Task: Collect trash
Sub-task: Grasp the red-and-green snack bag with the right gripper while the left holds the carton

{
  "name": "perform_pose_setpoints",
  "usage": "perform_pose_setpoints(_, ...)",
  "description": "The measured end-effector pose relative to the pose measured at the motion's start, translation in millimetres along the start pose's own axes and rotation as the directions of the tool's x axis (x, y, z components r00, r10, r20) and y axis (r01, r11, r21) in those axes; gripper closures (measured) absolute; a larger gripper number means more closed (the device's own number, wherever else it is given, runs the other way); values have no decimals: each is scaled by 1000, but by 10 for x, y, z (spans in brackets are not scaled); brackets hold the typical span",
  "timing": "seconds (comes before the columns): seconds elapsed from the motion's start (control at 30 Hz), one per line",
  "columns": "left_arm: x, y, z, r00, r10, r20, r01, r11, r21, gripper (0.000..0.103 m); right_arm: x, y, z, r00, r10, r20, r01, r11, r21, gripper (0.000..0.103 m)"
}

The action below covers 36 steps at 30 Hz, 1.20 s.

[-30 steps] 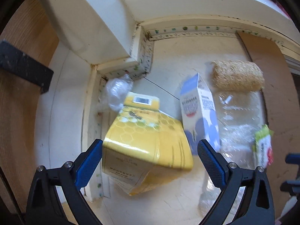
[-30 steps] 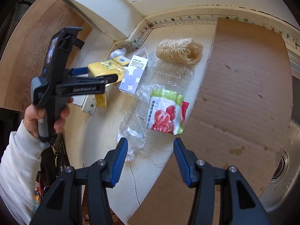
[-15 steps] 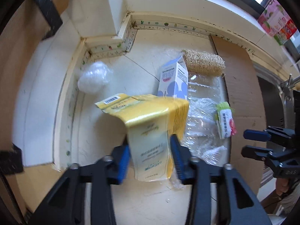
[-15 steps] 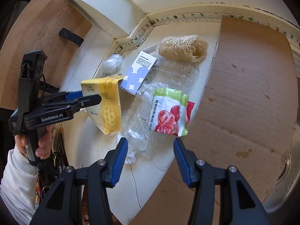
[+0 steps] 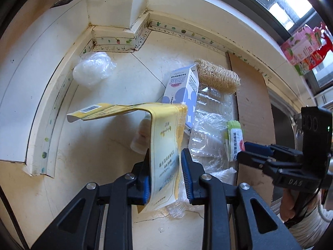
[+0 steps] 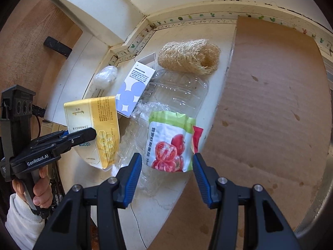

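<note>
Trash pickup has only just started. The left gripper (image 5: 165, 167) has just squeezed its jaws onto the flat yellow paper carton (image 5: 164, 137), pinching it above the white desk (image 5: 100, 145). The right gripper (image 6: 167, 173) has its jaws spread, holding nothing, right over the green-and-white tomato bag (image 6: 168, 143). Left to grab: the blue-and-white box (image 6: 135, 89) at 11 o'clock from the bag, the clear crushed plastic bottle (image 6: 179, 89) at 12, and the small clear plastic wad (image 6: 105, 77) at 10.

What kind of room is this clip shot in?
Most likely a home kitchen, at a counter under a window. A steel sink sits at the right edge, a loofah scrubber lies on the white countertop, and food packaging such as a tomato bag is scattered there.
</note>
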<state>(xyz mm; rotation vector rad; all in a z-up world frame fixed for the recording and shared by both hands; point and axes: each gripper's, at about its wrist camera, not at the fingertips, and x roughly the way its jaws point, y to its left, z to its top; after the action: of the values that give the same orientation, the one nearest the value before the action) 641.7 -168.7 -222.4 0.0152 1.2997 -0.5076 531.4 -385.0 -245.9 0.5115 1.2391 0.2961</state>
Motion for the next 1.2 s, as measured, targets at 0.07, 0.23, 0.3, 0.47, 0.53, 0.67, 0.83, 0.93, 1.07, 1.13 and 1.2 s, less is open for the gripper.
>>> perform_pose_setpoints(0.07, 7, 22, -6, 1000, -18, 15, 18, 1000, -19, 87, 58, 37, 18, 1000, -22, -7, 22, 1000, -10, 52)
perform_pose_setpoints(0.23, -108, -5, -98, 995, -19, 101, 23, 999, -42, 99, 88, 93, -3, 999, -37, 10, 37, 999, -32, 71)
perform_pose_setpoints(0.3, -192, -25, -137, 991, -24, 132, 31, 998, -50, 100, 60, 117, -24, 998, -52, 30, 54, 997, -49, 75)
perform_pose_setpoints(0.47, -455, -139, -306, 980, -38, 196, 50, 997, -60, 100, -82, 157, -82, 997, -30, 66, 34, 998, -59, 80)
perform_pose_setpoints(0.53, -587, -205, -394, 976, -39, 215, 53, 997, -59, 100, -157, 183, -109, 997, -14, 76, 19, 998, -63, 80)
perform_pose_setpoints(0.67, -875, -367, -596, 969, -29, 246, 41, 998, -41, 100, -373, 296, -225, 994, 8, 109, 1, 996, -88, 81)
perform_pose_setpoints(0.83, -1336, -600, -946, 955, -7, 295, 13, 1000, -20, 100, -644, 424, -449, 990, 30, 136, -15, 994, -111, 81)
perform_pose_setpoints(0.93, -1654, -719, -1209, 946, 0, 325, 5, 1000, -15, 100, -850, 493, -648, 987, 43, 156, -24, 993, -120, 81)
perform_pose_setpoints(1.07, -2076, -837, -1649, 934, 0, 358, 2, 1000, -6, 100, -1226, 650, -1049, 978, 61, 199, -36, 991, -128, 81)
perform_pose_setpoints(1.13, -2266, -886, -1898, 931, 8, 364, -9, 1000, 1, 100, -1411, 749, -1279, 972, 71, 225, -43, 991, -125, 81)
perform_pose_setpoints(1.2, -2479, -935, -2216, 927, 20, 375, -27, 1000, 12, 100, -1589, 883, -1553, 964, 74, 255, -43, 991, -125, 81)
